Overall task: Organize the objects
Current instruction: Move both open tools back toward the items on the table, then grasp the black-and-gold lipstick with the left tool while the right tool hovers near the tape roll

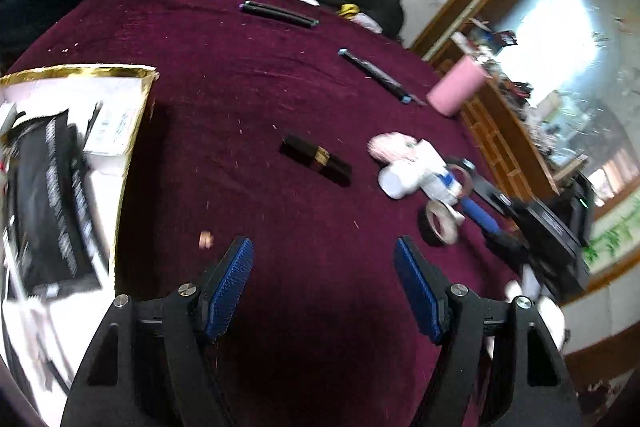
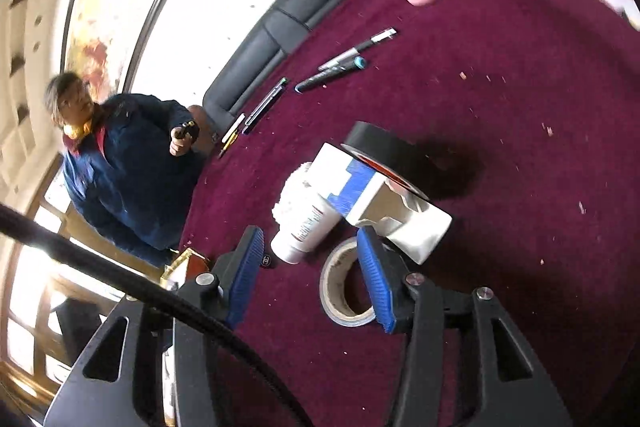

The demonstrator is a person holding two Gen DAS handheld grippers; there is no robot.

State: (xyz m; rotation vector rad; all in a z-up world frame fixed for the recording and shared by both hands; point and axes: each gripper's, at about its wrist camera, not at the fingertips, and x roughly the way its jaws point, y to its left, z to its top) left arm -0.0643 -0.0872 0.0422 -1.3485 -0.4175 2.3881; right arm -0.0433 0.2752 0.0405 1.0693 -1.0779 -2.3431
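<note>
Here the left gripper [image 1: 324, 283] hangs over bare maroon cloth [image 1: 240, 87] with its blue pads well apart and nothing between them. At the left edge of that view lies a white box with a gold rim [image 1: 136, 131]; inside it are a black packet with white print [image 1: 52, 203] and a small white carton [image 1: 114, 127], and the rest of its contents are too blurred to tell.

Ahead of the left gripper a black lipstick with a gold band [image 1: 316, 159] lies alone on the cloth. To its right is a cluster: a white tube [image 1: 394, 183], a white and blue box [image 1: 440, 183], a pale roll of tape [image 1: 440, 223] and a black roll of tape [image 1: 464, 167]. Farther back lie two long dark pens [image 1: 376, 77], and a pink cylinder [image 1: 456, 87] lies at the table's edge.

The right gripper [image 2: 310, 267] is also spread, with nothing pressed between its pads. Its right pad overlaps the pale tape roll [image 2: 340, 291] in the picture; whether they touch cannot be told. The white tube [image 2: 306, 231] lies just beyond the pads, leaning against the white and blue box [image 2: 384, 203], on which the black tape roll [image 2: 380, 147] rests tilted.

A person in a dark blue jacket [image 2: 132, 167] stands at the far side of the table.
</note>
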